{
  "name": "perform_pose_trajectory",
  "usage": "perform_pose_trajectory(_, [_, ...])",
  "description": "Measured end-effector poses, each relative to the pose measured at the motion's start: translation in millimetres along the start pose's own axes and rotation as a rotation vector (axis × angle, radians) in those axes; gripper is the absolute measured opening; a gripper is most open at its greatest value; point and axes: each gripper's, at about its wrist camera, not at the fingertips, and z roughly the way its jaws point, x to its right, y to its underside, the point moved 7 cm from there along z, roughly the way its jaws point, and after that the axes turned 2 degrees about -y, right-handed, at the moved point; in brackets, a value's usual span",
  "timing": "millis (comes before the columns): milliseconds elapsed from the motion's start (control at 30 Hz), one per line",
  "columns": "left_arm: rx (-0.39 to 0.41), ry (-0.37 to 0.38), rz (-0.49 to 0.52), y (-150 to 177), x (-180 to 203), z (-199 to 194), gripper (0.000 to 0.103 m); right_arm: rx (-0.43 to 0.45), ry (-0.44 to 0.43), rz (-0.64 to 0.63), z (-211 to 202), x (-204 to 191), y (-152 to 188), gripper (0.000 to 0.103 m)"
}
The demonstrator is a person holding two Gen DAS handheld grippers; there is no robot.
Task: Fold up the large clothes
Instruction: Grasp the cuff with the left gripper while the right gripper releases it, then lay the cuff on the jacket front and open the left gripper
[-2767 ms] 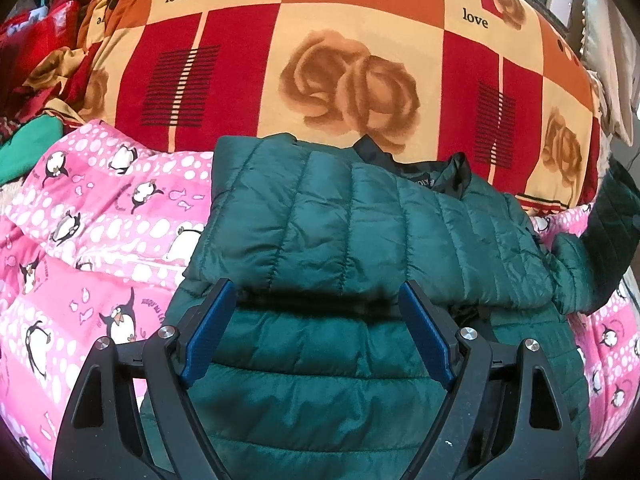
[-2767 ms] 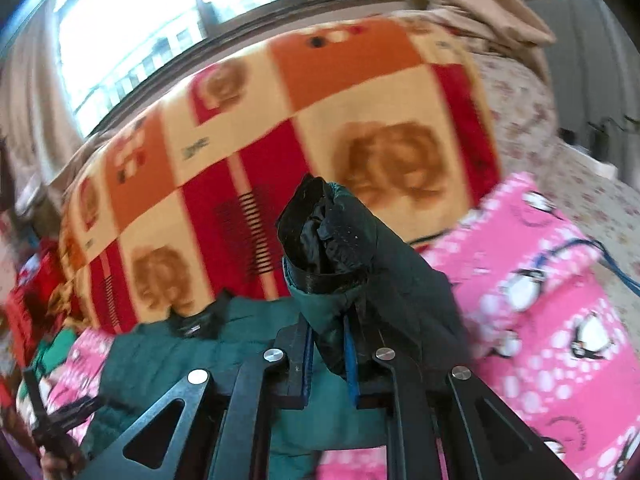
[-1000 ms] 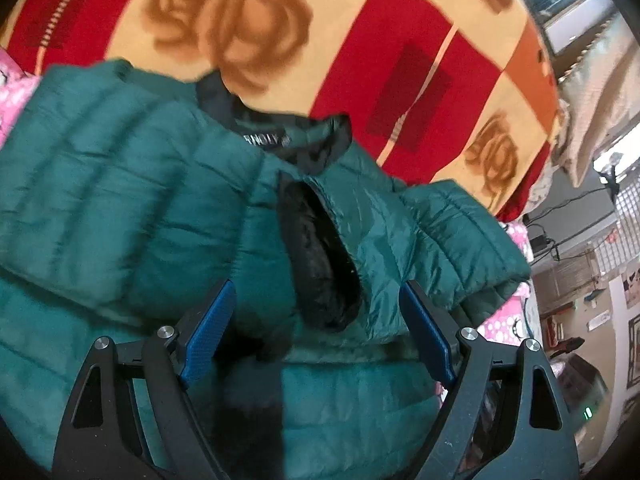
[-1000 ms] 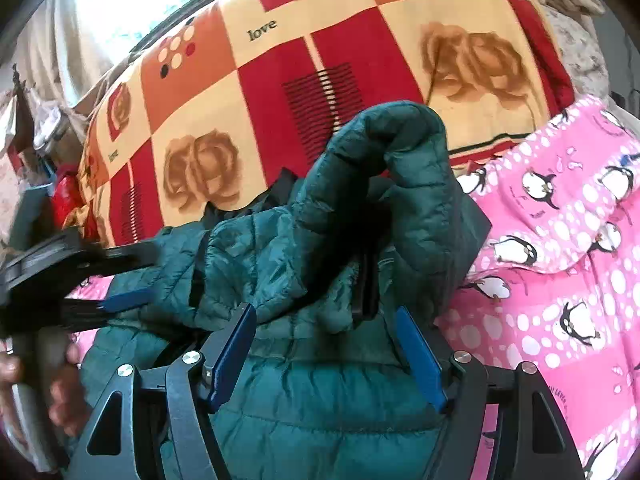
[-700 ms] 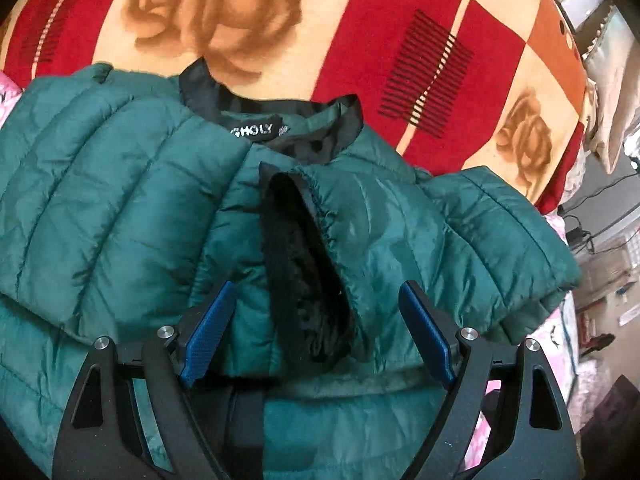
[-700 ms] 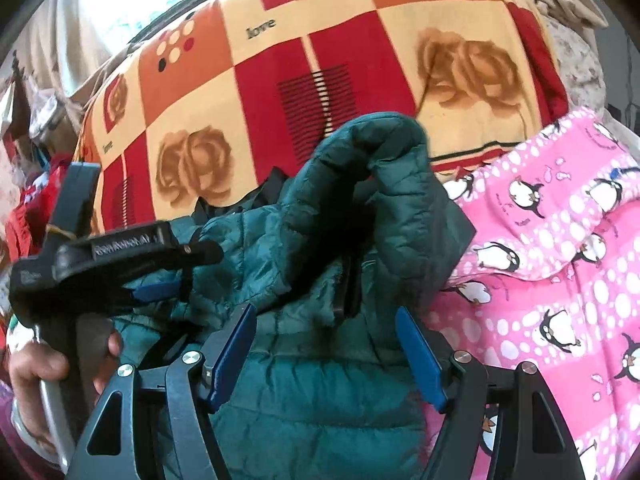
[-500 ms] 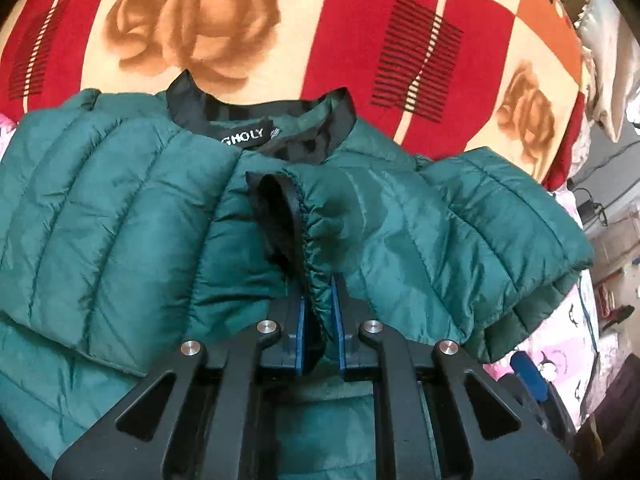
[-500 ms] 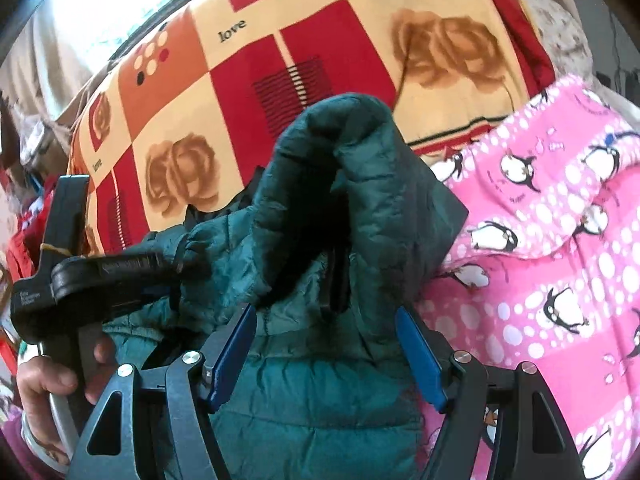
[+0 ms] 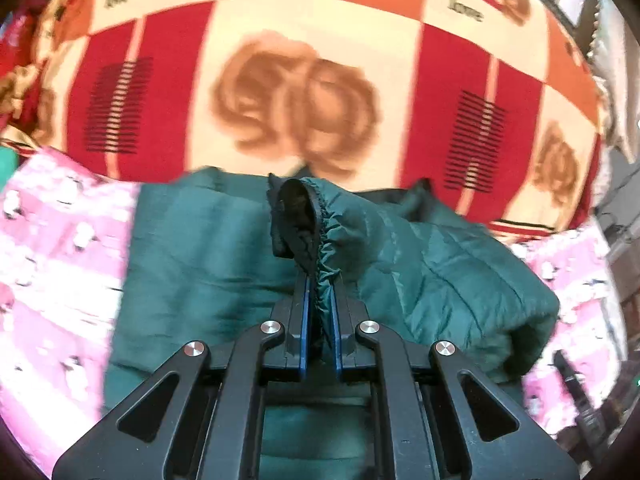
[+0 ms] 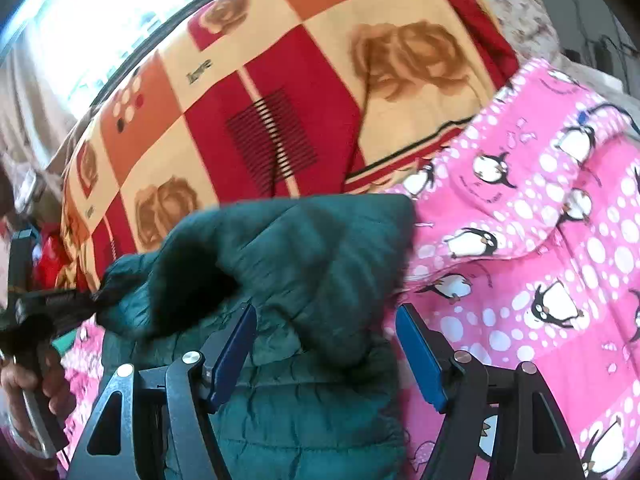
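A dark green quilted jacket (image 9: pixel 440 264) lies on a pink penguin blanket (image 9: pixel 60 248). My left gripper (image 9: pixel 319 284) is shut on the sleeve cuff (image 9: pixel 316 224), which has a gathered green edge and black lining, and holds it up above the jacket body. In the right wrist view the sleeve (image 10: pixel 304 248) drapes leftward over the jacket (image 10: pixel 304 420). My right gripper (image 10: pixel 326 322) is open, its blue pads on either side of the sleeve's folded edge, holding nothing. The left gripper (image 10: pixel 86 300) shows at the far left with the cuff in it.
A red, orange and cream rose-patterned blanket (image 9: pixel 296 80) rises behind the jacket; it also shows in the right wrist view (image 10: pixel 280 92). The pink penguin blanket (image 10: pixel 540 260) spreads to the right. A bright window (image 10: pixel 88 12) is at the upper left.
My left gripper shut on the sleeve cuff and has lifted and pulled it left. My right gripper, earlier shut on the sleeve, has opened; the sleeve now lies lower across the jacket.
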Motion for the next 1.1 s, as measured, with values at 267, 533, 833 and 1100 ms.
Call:
perform_pose_trajectory(267, [-0.027, -0.114, -0.099, 12.3, -75.5, 15.4, 0.007, 0.002, 0.023, 0.013, 7.7, 4.2, -1.2, 0.07])
perform_pose_trajectory(533, [-0.025, -0.115, -0.085, 24.2, -82.6, 13.7, 0.008, -0.032, 0.03, 0.004, 23.3, 3.2, 6.2, 0.07])
perform_pose_trajectory(833, [0.098, 0.011, -0.074, 3.6, -64.2, -35.3, 0.061, -0.076, -0.049, -0.098, 21.2, -36.4, 11.0, 0.07])
perform_pose_trajectory(1100, [0.038, -0.08, 0.033, 22.0, -36.5, 7.6, 0.061, -0.16, -0.03, -0.25, 69.5, -91.7, 4.0, 0.07])
